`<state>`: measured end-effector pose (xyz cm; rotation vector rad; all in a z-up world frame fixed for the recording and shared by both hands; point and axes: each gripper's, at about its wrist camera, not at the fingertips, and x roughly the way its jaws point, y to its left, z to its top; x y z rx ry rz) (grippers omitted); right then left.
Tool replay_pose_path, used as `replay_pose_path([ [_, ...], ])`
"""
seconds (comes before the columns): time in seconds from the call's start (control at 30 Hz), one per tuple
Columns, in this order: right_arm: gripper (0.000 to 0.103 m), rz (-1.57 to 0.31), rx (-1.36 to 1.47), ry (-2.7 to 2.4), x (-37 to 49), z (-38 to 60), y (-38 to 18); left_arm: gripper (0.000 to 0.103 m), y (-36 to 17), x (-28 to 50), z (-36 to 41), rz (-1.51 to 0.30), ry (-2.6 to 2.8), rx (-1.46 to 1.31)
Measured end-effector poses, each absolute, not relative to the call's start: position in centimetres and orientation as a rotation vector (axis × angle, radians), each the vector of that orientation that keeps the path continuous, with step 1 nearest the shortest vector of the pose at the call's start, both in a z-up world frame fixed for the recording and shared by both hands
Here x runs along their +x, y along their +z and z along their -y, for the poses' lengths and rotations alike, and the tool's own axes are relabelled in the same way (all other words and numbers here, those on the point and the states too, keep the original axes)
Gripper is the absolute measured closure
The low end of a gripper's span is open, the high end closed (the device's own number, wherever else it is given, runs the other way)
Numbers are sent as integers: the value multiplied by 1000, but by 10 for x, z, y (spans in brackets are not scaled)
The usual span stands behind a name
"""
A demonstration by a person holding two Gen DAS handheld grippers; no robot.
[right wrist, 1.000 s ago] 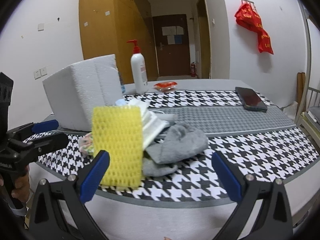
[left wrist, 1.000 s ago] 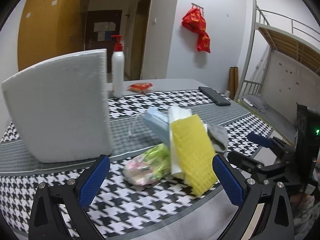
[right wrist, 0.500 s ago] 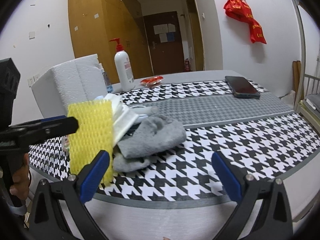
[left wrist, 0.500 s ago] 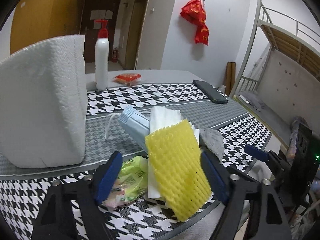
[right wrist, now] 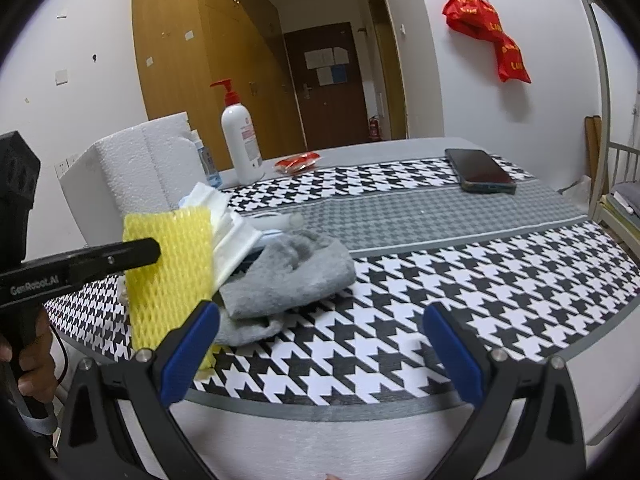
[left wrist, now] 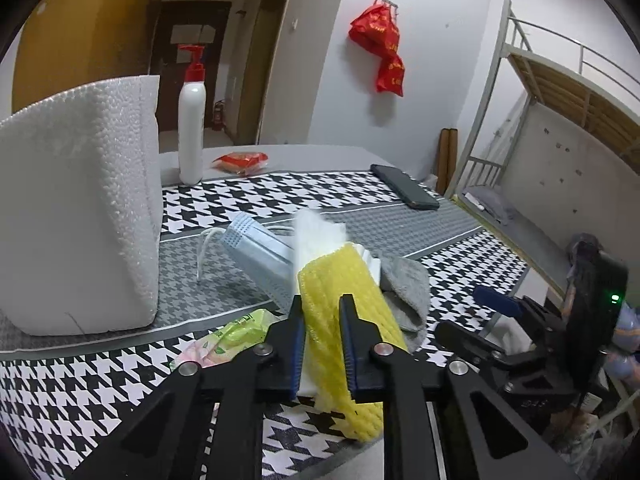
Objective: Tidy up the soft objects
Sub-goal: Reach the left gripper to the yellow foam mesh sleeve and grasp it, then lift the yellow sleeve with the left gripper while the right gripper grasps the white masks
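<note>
A yellow foam net sleeve [left wrist: 352, 276] stands on edge at the front of a pile of soft things on the houndstooth tablecloth [right wrist: 440, 280]. My left gripper [left wrist: 322, 300] is closing its jaws on the sleeve's near part, and both blue pads press on it. From the right wrist view the sleeve [right wrist: 172, 264] shows with a left finger [right wrist: 136, 254] across it. Behind it lie white tissue [left wrist: 316, 228], a blue face mask [left wrist: 256, 252] and a grey cloth [right wrist: 288, 276]. My right gripper [right wrist: 320, 312] hangs open at the table's near edge, with nothing between its fingers.
A white foam box [left wrist: 80, 208] stands left of the pile. A green wipes packet [left wrist: 236, 332] lies by the left jaw. Farther back are a pump bottle [right wrist: 240, 140], a red packet [right wrist: 298, 162] and a phone [right wrist: 480, 170]. A bunk bed [left wrist: 560, 88] stands on the right.
My left gripper went from wide open to closed on the yellow sleeve, and moved closer to the pile. The right gripper shifted slightly and stayed open.
</note>
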<state>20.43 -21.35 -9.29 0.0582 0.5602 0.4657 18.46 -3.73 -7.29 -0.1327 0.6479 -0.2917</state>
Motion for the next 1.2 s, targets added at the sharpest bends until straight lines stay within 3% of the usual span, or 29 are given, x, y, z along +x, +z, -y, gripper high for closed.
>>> replay_pose_path([
  [0.7,0,-554,14,509,192,183,-78,90,-60,135,0,-564,-256,-115],
  [1.13,1,-577,-23,580,191,139,-71,90,-80,119,-45,-568,-102,-116],
  [1.2,4,-583,-34,591,192,132,-71,90,-83,117,-50,-568,-93,-120],
])
